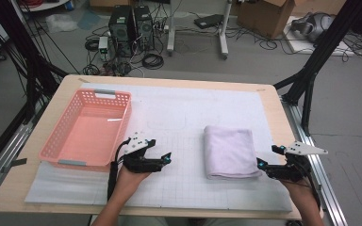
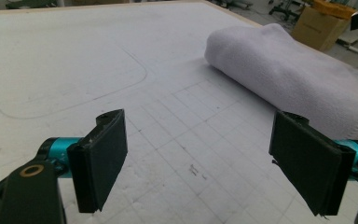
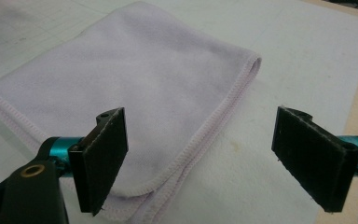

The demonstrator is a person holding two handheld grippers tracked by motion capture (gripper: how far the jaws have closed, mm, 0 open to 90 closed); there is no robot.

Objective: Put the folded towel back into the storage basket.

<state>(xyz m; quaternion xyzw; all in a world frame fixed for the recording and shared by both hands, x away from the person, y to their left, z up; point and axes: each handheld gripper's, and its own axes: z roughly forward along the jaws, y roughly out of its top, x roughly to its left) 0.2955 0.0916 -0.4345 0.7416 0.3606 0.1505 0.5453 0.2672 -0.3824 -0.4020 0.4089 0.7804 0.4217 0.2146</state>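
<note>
Nearest the lens in the right gripper view stand my right gripper's (image 3: pixel 200 158) two black padded jaws, spread wide with nothing between them, poised over the near corner of the folded pale lilac terry towel (image 3: pixel 121 88); I judge they are parted this far so that they can straddle the stitched hem when I close in. That towel (image 1: pixel 230 151) is my landmark: it lies flat on the white gridded foam mat (image 1: pixel 179 127), folded into a thick rectangle with its rounded fold toward the far side, untouched by either tool. My right gripper (image 1: pixel 269 165) sits just beside the towel's near right corner, aimed at it. My left gripper (image 1: pixel 162 159) rests well to the towel's left, jaws likewise standing apart and holding nothing, pointed across the bare mat toward the towel's long side (image 2: pixel 289 70); I take this as a matching approach, one tool per side, so the cloth can be lifted without unfolding. Farther left of the towel, beyond my left hand, the salmon-pink perforated plastic basket (image 1: pixel 88 127) stands with nothing in it, placed within reach as the likely destination. Neither gripper has made contact yet.
</note>
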